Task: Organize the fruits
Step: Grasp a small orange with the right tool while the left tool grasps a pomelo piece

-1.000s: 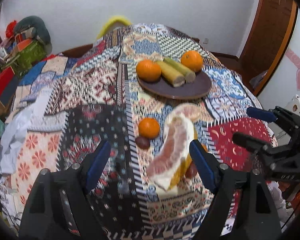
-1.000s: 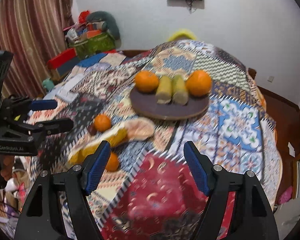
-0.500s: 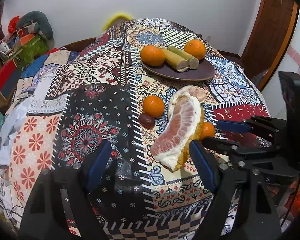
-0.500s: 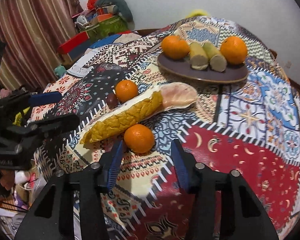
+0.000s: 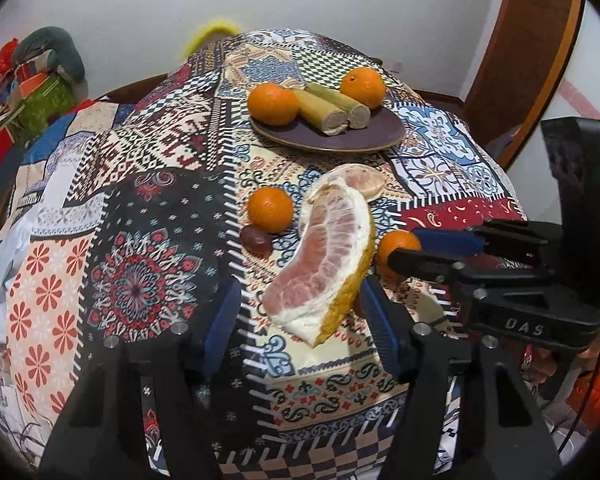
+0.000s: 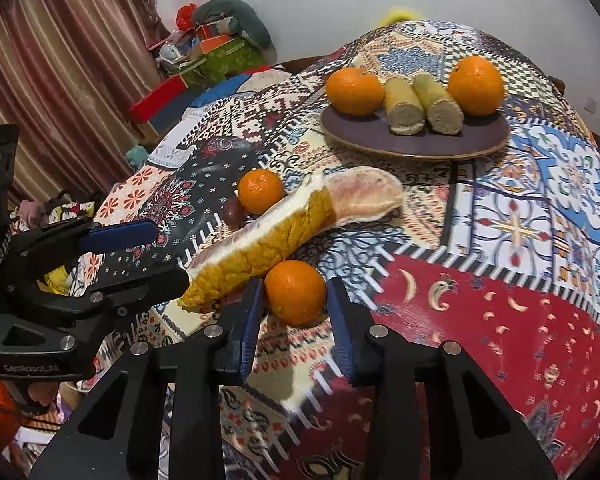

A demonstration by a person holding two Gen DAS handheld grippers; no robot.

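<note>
Near edge, 6 o'clock: right gripper [image 6: 294, 322] is seen with fingers spread either side of an orange [image 6: 295, 292]; contact cannot be told.
Left gripper [image 5: 296, 320]: spread wide, its fingers flanking the pomelo wedge [image 5: 328, 256], nothing pinched.
Left view only: pink flesh of the wedge is shown; the orange is half hidden at 3 o'clock.
Right view only: bumpy yellow rind is shown, and striped curtains [image 6: 60, 72] at 10 o'clock.
Plate [image 6: 480, 136]: round, dark, set at 12 o'clock, loaded with two oranges and two cut cane pieces.
Loose fruit: second orange [image 5: 270, 209] and a dark date [image 5: 255, 238], touching.
Surface: patchwork tablecloth [image 5: 140, 184], white wall behind.
</note>
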